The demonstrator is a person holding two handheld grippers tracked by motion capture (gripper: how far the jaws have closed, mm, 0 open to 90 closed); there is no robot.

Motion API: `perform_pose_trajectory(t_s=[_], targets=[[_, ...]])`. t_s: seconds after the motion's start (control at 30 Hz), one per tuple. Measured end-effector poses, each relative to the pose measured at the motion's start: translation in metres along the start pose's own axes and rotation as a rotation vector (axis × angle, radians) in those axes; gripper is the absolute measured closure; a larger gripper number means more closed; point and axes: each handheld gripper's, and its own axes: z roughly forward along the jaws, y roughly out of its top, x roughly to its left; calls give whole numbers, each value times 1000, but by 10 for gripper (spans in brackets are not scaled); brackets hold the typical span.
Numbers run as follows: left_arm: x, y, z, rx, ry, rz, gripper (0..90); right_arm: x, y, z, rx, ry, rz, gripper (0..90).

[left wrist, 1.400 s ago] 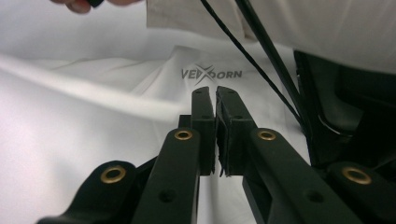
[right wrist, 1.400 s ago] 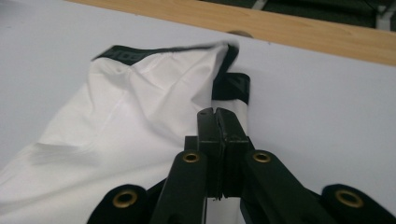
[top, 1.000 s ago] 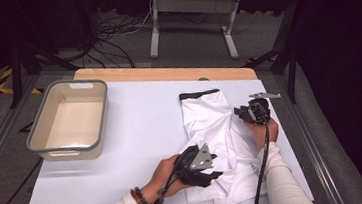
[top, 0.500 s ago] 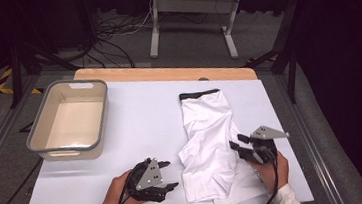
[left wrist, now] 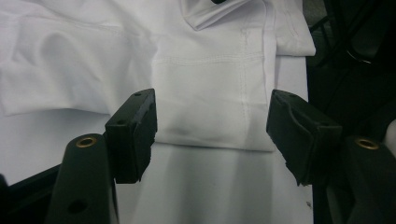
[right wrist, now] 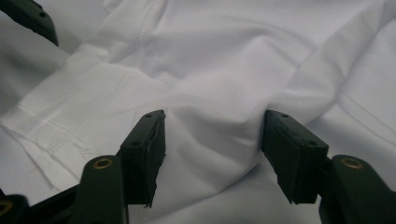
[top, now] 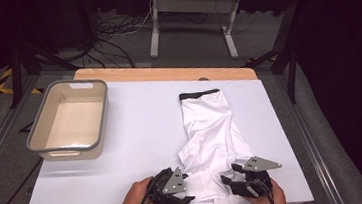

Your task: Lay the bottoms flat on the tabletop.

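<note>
White garment: soft knit cloth, matt, creased; stitched hems and seams plain in both gripper views; dark band at the far end. Table top: smooth, matt white sheet; far edge strip looks like pale wood. Bin: smooth plastic, grey rim, cream inside, slight sheen. Left gripper and right gripper: black matt plastic jaws, brass-coloured inserts, pads dull and rubbery-looking; grey top plates, flat finish.

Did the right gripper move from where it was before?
Yes. The right gripper came down from the shirt's far right side to the table's near edge, its jaws opening.
</note>
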Motion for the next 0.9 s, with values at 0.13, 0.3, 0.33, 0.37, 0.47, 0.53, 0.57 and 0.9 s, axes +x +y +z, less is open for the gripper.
perform_pose_trajectory(t_s=[0.13,0.3,0.33,0.37,0.47,0.53,0.57,0.9], targets=[[0,1,7,38,-14,16,357,13,5,1,-22,30,-52,382],[1,1,10,41,-32,17,380,27,8,5,-11,60,-120,363],[1,1,10,41,-34,15,384,29,7,9,9,58,-138,366],[1,1,10,39,-47,11,390,30,6,11,19,55,-142,374],[2,1,10,36,-75,14,462,27,4,16,44,38,-146,560],[2,0,9,33,-97,11,532,24,4,15,47,30,-146,674],[2,0,9,29,-98,8,566,23,5,14,48,15,-152,737],[4,3,7,7,-100,-5,881,9,8,-10,-42,-35,-119,862]])
